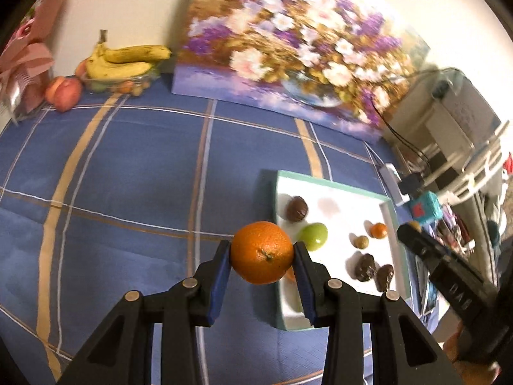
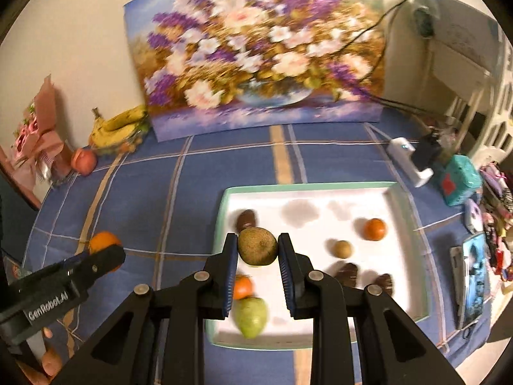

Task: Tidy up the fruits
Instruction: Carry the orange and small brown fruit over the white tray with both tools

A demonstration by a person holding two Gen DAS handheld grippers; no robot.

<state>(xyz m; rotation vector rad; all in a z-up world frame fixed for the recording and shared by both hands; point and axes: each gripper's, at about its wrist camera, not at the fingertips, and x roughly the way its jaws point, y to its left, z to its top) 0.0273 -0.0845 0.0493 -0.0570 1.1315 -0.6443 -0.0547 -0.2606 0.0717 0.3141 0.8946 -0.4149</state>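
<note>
My left gripper [image 1: 262, 252] is shut on a large orange [image 1: 261, 252], held above the blue cloth just left of the white tray [image 1: 340, 199]. My right gripper [image 2: 257, 246] is shut on a brownish-green round fruit [image 2: 257, 246], held over the tray's left part [image 2: 224, 211]. In the tray lie a green pear [image 2: 251, 316], small oranges [image 2: 374, 229], a small brown fruit [image 2: 342, 248] and dark nuts [image 2: 346, 274]. The left gripper with its orange shows at the left of the right wrist view [image 2: 102, 250].
A glass bowl with bananas [image 1: 128, 62] and a peach [image 1: 64, 93] stand at the back left by a pink bouquet [image 1: 25, 64]. A flower painting [image 1: 288, 45] leans on the wall. A charger [image 2: 413, 160], teal box [image 2: 461, 179] and clutter lie right.
</note>
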